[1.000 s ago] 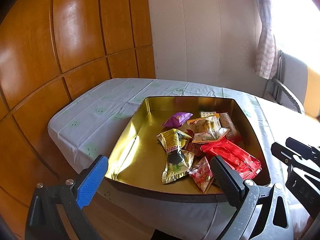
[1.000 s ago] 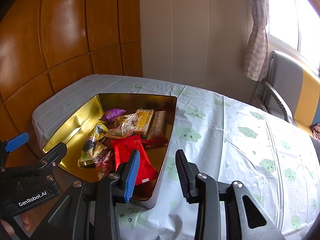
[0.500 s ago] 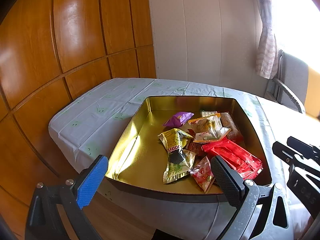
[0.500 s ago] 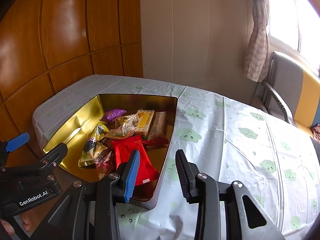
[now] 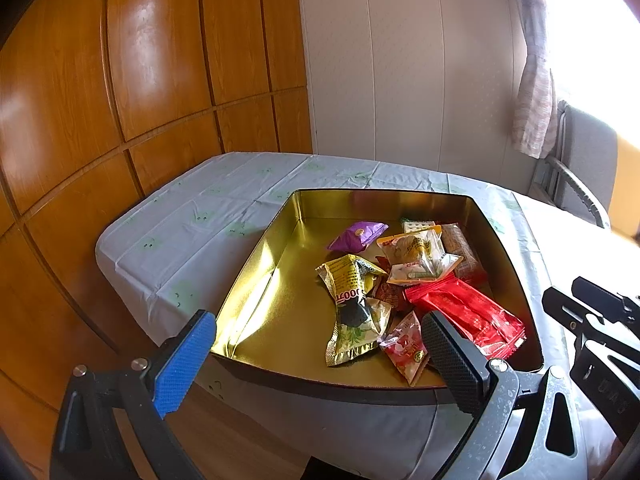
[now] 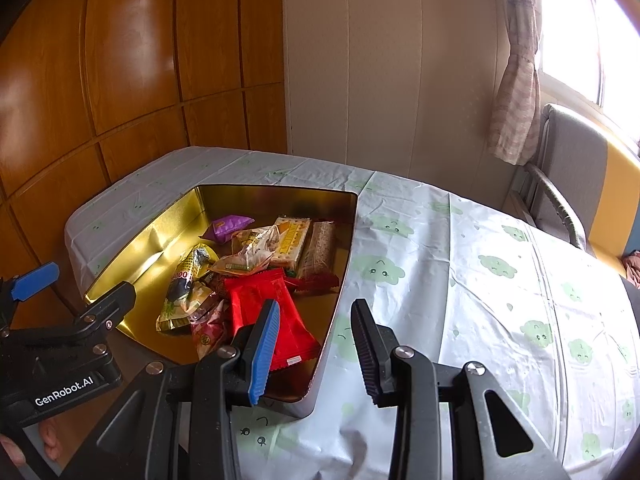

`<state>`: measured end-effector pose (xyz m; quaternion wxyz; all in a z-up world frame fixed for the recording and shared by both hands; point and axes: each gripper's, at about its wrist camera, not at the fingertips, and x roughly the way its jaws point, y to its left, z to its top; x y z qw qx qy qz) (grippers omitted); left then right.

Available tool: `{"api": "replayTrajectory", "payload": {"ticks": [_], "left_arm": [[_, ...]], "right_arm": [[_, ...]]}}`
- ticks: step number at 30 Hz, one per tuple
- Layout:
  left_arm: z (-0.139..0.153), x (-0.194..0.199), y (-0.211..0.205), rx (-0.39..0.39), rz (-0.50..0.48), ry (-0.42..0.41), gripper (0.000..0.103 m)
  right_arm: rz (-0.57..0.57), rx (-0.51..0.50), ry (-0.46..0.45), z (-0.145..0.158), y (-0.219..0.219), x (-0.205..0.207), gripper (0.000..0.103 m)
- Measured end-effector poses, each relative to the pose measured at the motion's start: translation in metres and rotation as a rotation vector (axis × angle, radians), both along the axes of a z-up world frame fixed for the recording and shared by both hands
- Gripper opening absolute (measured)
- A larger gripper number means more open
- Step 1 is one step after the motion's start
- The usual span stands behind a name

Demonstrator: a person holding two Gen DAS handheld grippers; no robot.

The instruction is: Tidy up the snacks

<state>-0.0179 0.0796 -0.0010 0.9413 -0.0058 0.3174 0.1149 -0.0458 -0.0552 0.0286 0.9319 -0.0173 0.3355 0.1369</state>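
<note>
A gold tin (image 5: pixel 280 276) sits on the near left corner of the table and holds several snack packets piled toward its right side. Among them are a purple packet (image 5: pixel 358 235), a crumpled gold packet (image 5: pixel 354 308), a red packet (image 5: pixel 468 316), a small pink packet (image 5: pixel 404 350) and a clear orange-edged packet (image 5: pixel 420 256). The right wrist view also shows a biscuit pack (image 6: pixel 294 238) and a brown bar (image 6: pixel 320 248). My left gripper (image 5: pixel 320 360) hovers open and wide before the tin's near rim, holding nothing. My right gripper (image 6: pixel 316 350) hangs over the tin's near right corner (image 6: pixel 320 376), its jaws narrowly apart and empty.
The table wears a white cloth with green cloud prints (image 6: pixel 480 300), stretching right of the tin. Wooden wall panels (image 5: pixel 120 100) stand close on the left. A grey chair (image 6: pixel 560 184) and a curtain (image 6: pixel 516 100) are at the far right, by the window.
</note>
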Motion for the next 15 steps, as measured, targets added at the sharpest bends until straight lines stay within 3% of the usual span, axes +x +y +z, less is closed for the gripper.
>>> {"api": "replayTrajectory", "payload": {"ticks": [15], "left_arm": [[-0.001,0.002,0.0,-0.001,0.007,-0.002,0.103]], "right_arm": [[-0.011,0.016,-0.008,0.003,-0.012,0.004,0.038]]}}
